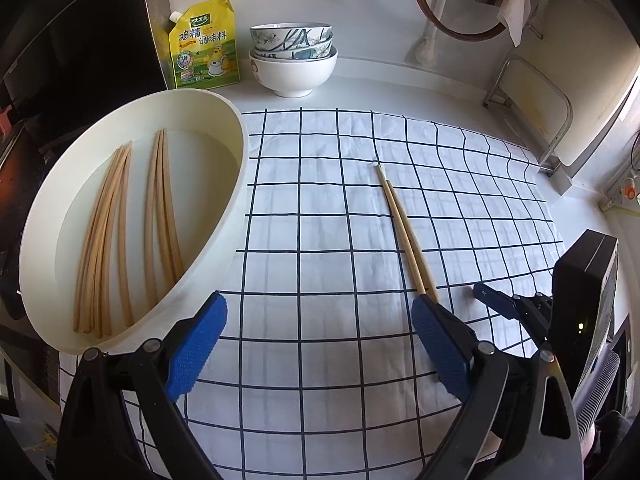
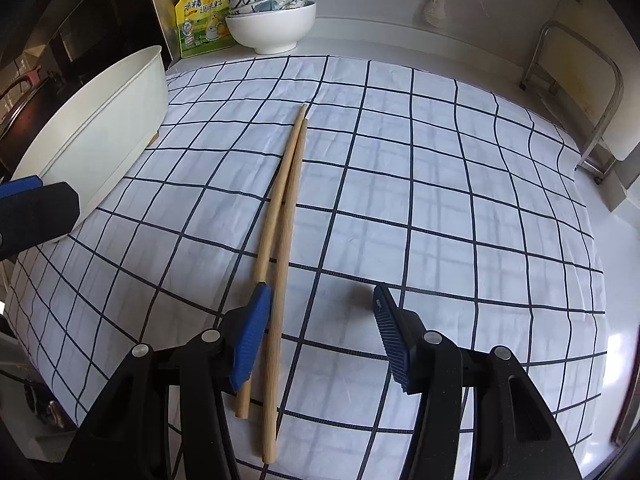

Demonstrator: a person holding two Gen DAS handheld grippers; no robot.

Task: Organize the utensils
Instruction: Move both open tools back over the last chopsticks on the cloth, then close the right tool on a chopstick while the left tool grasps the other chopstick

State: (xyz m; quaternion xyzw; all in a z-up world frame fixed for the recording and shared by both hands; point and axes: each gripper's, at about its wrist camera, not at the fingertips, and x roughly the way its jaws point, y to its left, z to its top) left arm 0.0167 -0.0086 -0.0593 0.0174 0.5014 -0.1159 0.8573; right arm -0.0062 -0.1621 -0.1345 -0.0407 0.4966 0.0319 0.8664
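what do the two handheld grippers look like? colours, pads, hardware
Both match: the left gripper and right gripper have black plastic linkage arms with round silver pivot pins and blue textured rubber pads on the fingers, ridged on the right one. A black box-like body sits behind the right gripper's fingers. No cables or sleeves visible.

White countertop (image 1: 400,92) carrying a white cloth with a dark grid pattern (image 1: 320,240), which covers most of its surface. On the cloth: two wooden chopsticks (image 2: 280,240) lying side by side, and a white oval tub (image 1: 224,216) at the left edge. On the bare counter behind: a yellow seasoning pouch (image 1: 204,46) and stacked bowls (image 1: 294,60).
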